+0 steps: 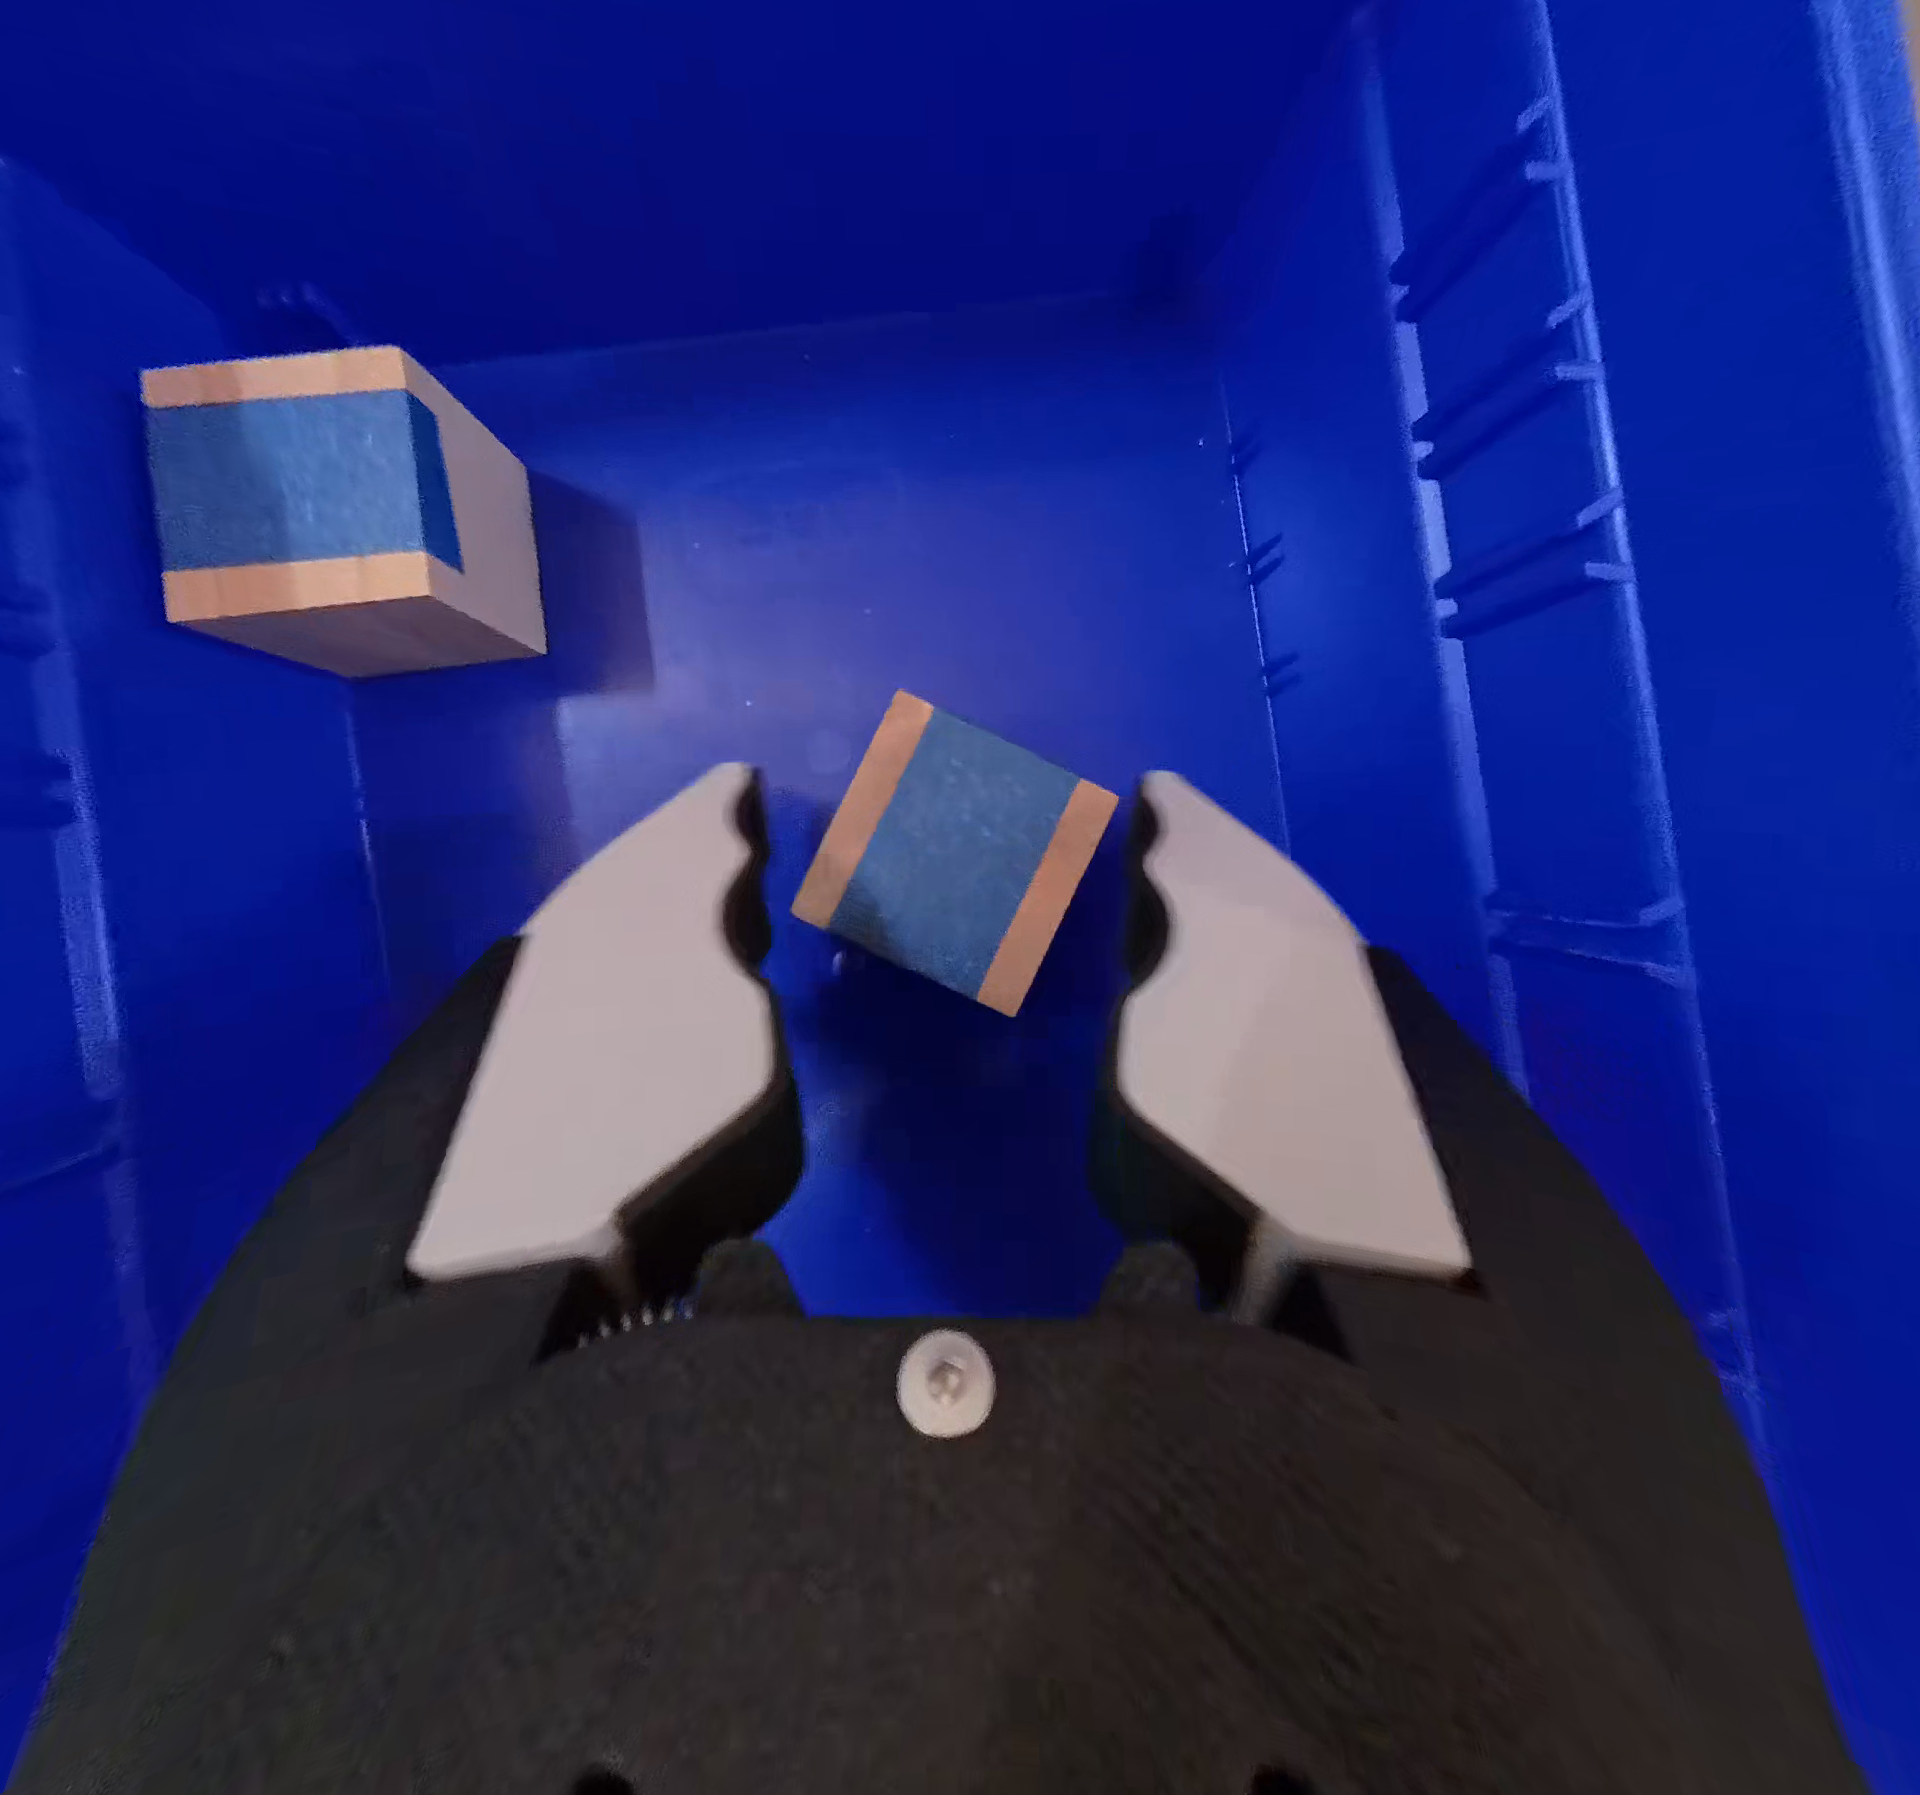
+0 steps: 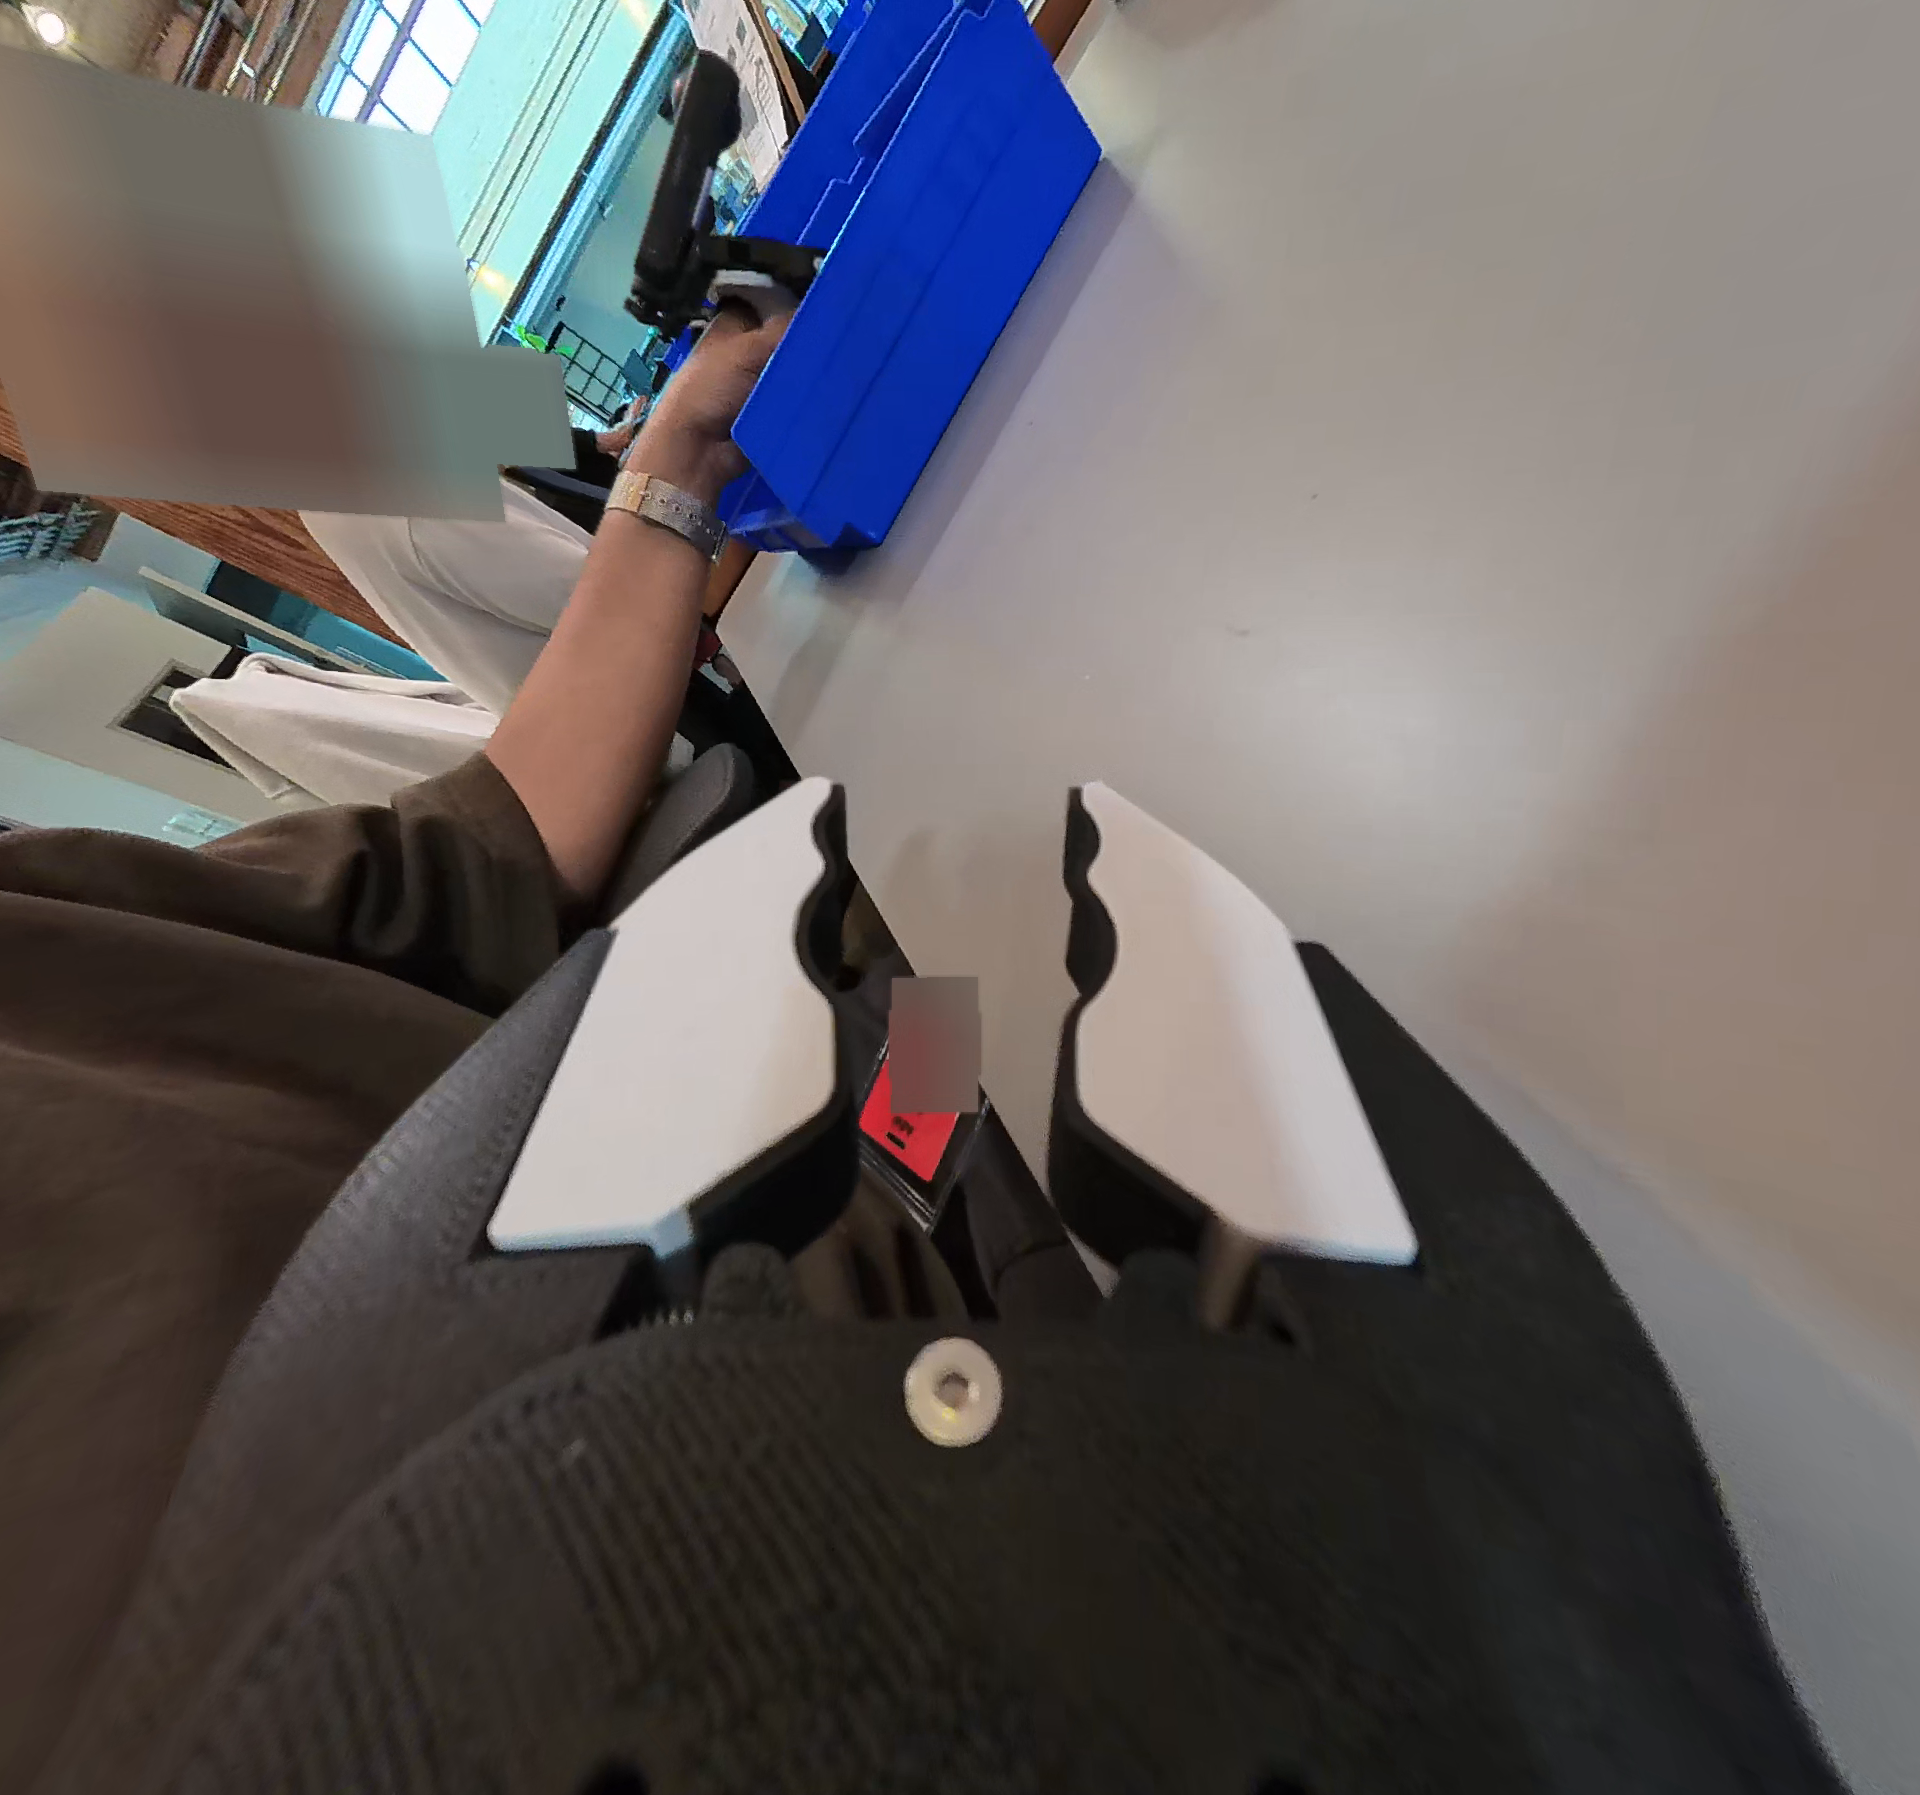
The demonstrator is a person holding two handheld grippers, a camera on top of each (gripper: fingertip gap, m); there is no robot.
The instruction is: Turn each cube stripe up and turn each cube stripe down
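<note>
Blue bin (image 1: 935, 135) on a grey table (image 2: 1455, 498), holding two wooden cubes, each with a blue tape stripe. Larger-looking cube (image 1: 312, 498) against the bin's far-left corner, stripe facing the camera and wrapping onto one side. Smaller-looking cube (image 1: 954, 852) near the middle of the bin floor, skewed, stripe face toward the camera, lying between the spread fingers of the left gripper (image 1: 948, 810) but untouched by either one. Right gripper (image 2: 951, 831) well apart from the bin, over the table's near edge, fingers spread with nothing between them but a red card behind. Judging by this: both stripes apparently up, so the stripe-up half seemingly met; turning each stripe down probably left, starting with the middle cube; cannot tell whether any earlier rounds count
</note>
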